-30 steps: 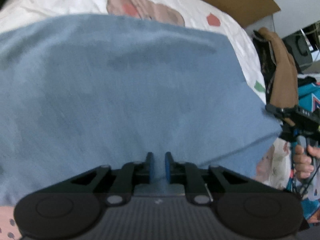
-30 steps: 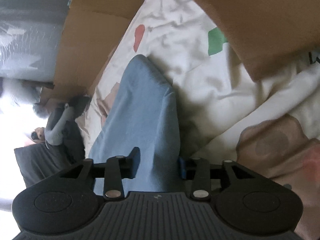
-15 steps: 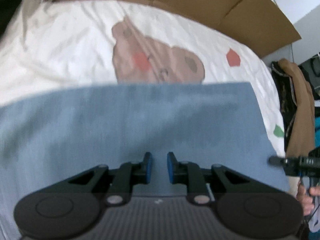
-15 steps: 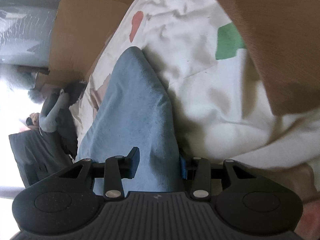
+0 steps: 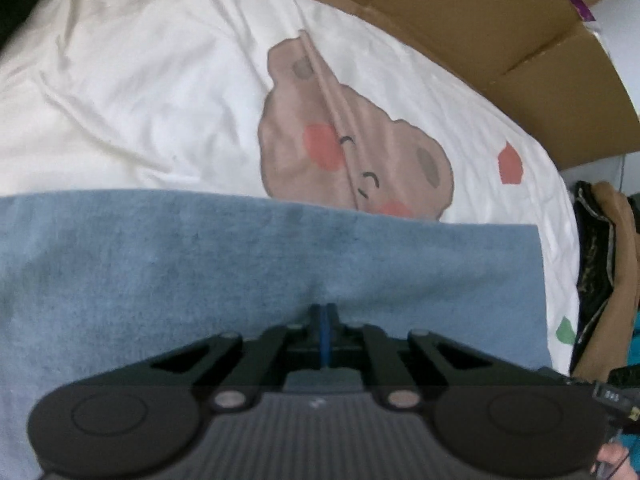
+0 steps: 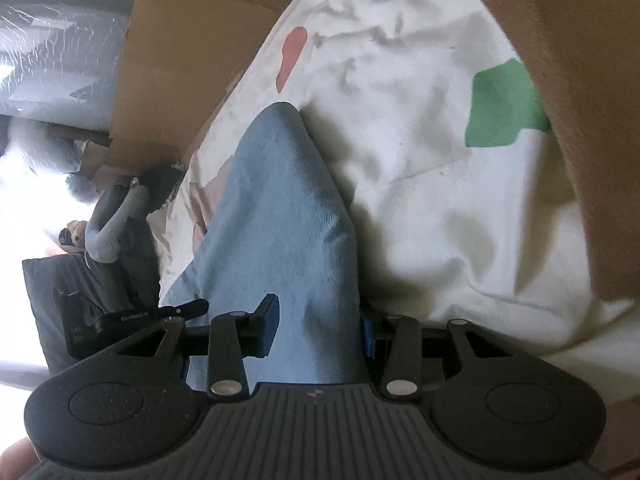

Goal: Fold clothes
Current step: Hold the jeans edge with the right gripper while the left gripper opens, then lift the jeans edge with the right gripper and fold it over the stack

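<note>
A blue garment lies spread on a white bed sheet printed with a bear. Its straight far edge crosses the middle of the left wrist view. My left gripper points steeply down with its blue pads together, pinching a small pucker of the garment's near part. In the right wrist view the blue garment rises as a ridge from between the jaws of my right gripper. Those pads press a thick bunch of it from both sides.
Brown cardboard walls the bed's far side and also shows as cardboard in the right wrist view. A brown and black jacket hangs at the right edge. A grey bag sits off the bed at left.
My left gripper's jaws closed from a narrow gap to shut on the garment. It drew back, so the garment's far edge sits nearer and more sheet shows. The right gripper kept its grip.
</note>
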